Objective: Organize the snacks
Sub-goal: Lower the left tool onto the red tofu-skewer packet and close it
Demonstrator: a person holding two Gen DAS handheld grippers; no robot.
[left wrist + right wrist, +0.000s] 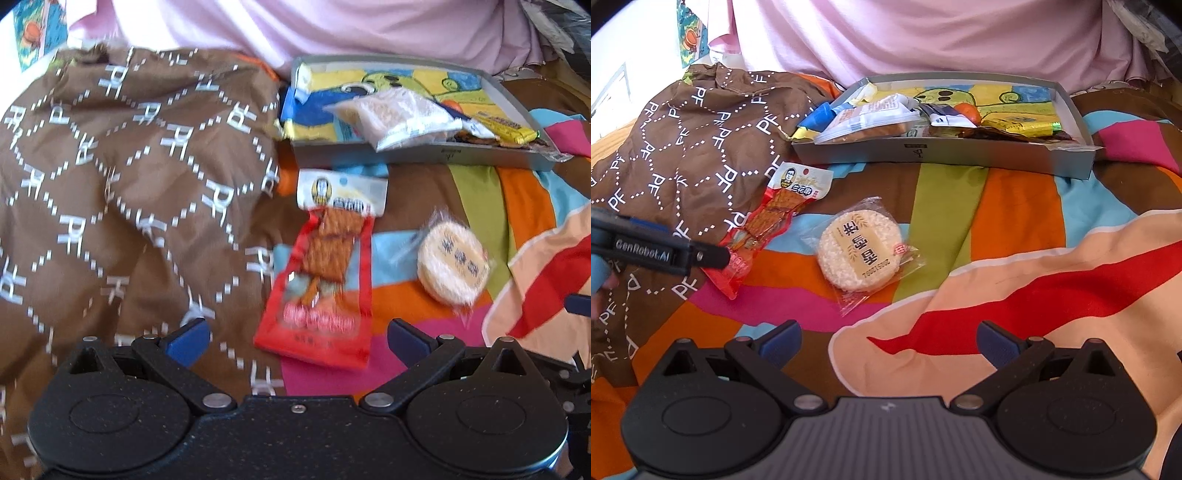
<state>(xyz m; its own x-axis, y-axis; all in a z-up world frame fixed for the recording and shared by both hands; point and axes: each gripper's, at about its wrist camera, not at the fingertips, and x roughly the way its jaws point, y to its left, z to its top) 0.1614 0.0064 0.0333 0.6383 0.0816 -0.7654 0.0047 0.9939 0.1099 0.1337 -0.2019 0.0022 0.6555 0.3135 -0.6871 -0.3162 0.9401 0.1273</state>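
Note:
A red snack packet [321, 277] with a white header lies on the colourful bedspread, right in front of my left gripper [297, 338], which is open and has nothing in it. The same red packet [764, 225] shows in the right wrist view, with the left gripper [716, 256] at its lower end. A round rice cracker [860, 254] in clear wrap lies to its right; it is also the rice cracker [453, 264] in the left view. My right gripper [888, 339] stands open, short of the cracker. A grey tray [1071, 162] at the back holds several snacks.
A brown patterned bag [122, 177] lies crumpled at the left, touching the red packet. Pink cloth [923, 37] rises behind the tray. The striped bedspread [1015, 214] stretches out to the right. A hand [598, 280] holds the left gripper.

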